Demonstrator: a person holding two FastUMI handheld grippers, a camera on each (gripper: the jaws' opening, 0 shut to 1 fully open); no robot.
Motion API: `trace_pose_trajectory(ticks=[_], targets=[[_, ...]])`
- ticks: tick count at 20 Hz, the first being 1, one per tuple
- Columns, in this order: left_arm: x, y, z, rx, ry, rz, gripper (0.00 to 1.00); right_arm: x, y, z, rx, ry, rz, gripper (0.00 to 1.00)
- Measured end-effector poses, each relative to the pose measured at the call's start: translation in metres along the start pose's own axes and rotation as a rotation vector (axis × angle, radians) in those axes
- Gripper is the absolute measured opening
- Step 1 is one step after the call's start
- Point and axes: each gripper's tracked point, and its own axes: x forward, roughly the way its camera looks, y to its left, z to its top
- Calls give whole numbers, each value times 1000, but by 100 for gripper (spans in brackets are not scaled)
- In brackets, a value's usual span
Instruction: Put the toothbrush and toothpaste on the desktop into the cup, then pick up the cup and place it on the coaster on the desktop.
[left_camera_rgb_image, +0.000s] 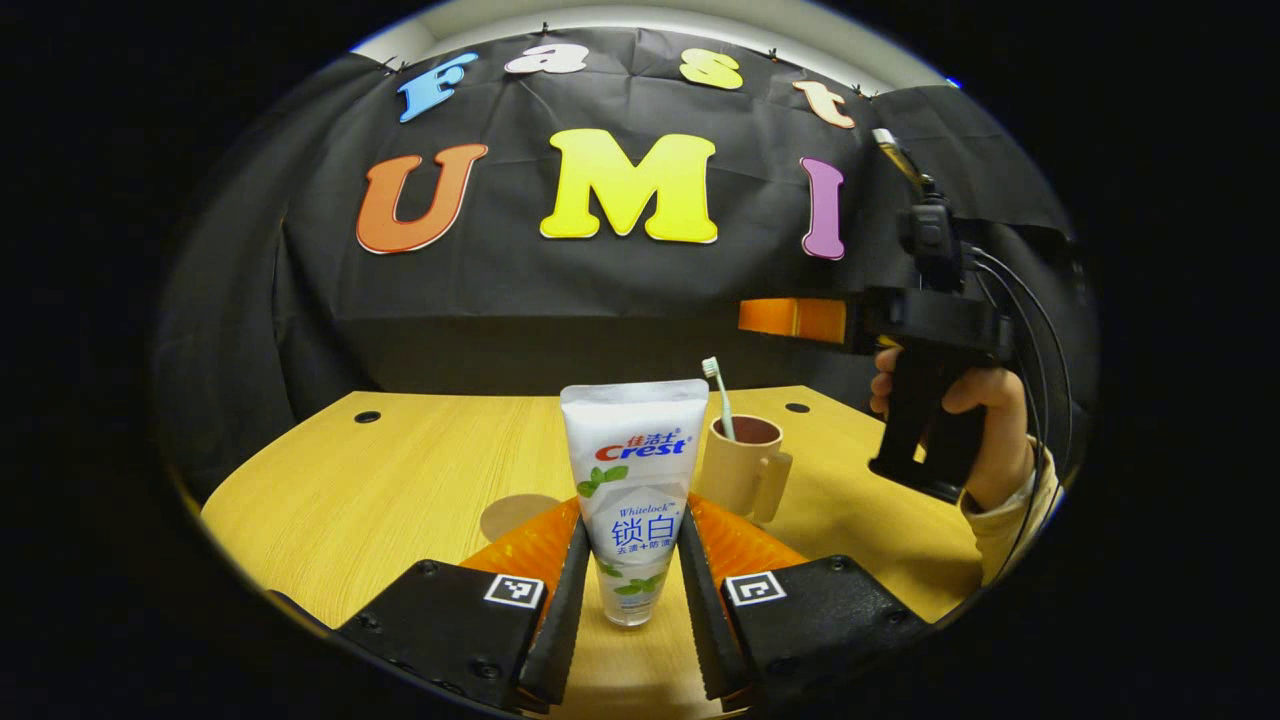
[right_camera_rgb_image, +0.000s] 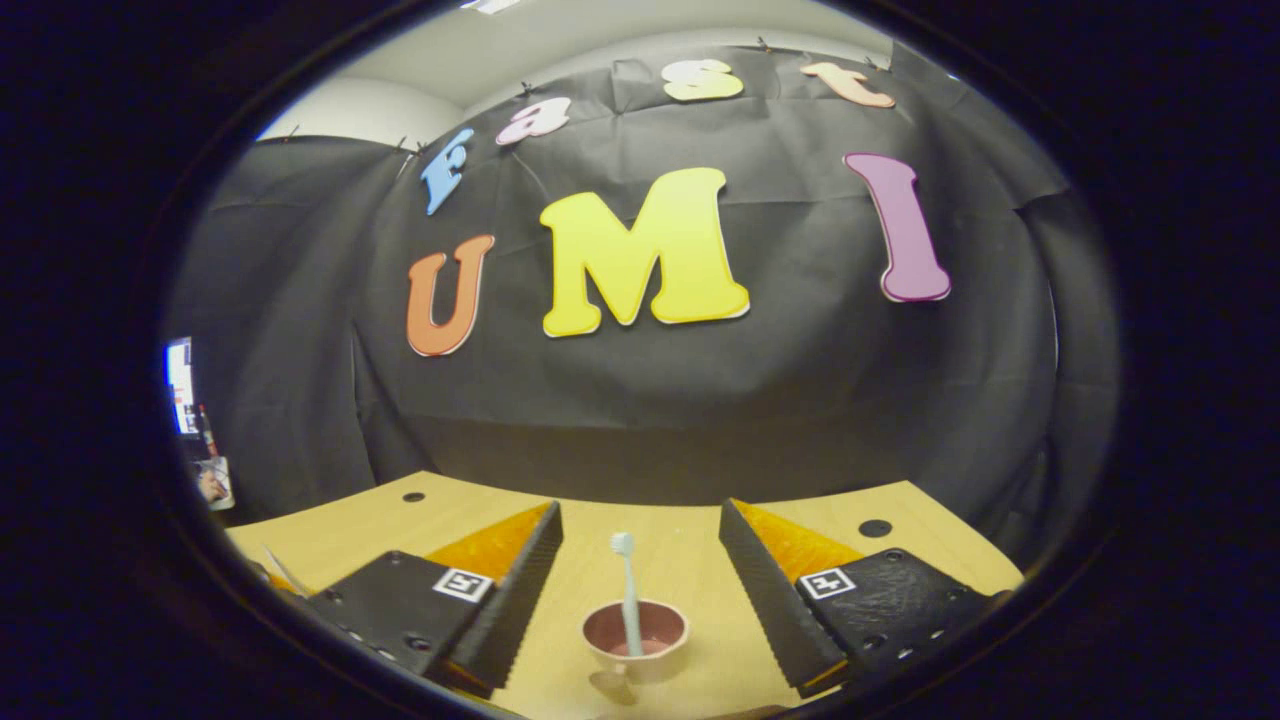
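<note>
Toothbrush (right_camera_rgb_image: 627, 590) already stands in the cup (right_camera_rgb_image: 636, 640). My left gripper (left_camera_rgb_image: 632, 590) jaws pinch the toothpaste (left_camera_rgb_image: 632, 490) upright, cup at its 1 o'clock. Right gripper (right_camera_rgb_image: 640, 590) jaws spread above the cup; tube drop and coaster (left_camera_rgb_image: 515, 515) placement remain, I judge.

Your left gripper (left_camera_rgb_image: 632, 570) clamps a white plastic toothpaste tube (left_camera_rgb_image: 632, 480) upright above the yellow wooden desktop (left_camera_rgb_image: 400, 470), while behind it a beige handled cup (left_camera_rgb_image: 745, 465) holds a white toothbrush (left_camera_rgb_image: 718, 395), a round tan coaster (left_camera_rgb_image: 515, 512) lies left, and your hand (left_camera_rgb_image: 985, 430) holds the right gripper (left_camera_rgb_image: 800, 320) aloft.
</note>
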Motion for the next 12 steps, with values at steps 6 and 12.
trace_pose_trajectory(ticks=[6, 12], targets=[[44, -21, 38, 26, -44, 0, 51, -69, -30, -10, 36, -10, -20, 96], [95, -58, 82, 39, -113, 0, 51, -130, -46, -62, 69, 58, -19, 96]])
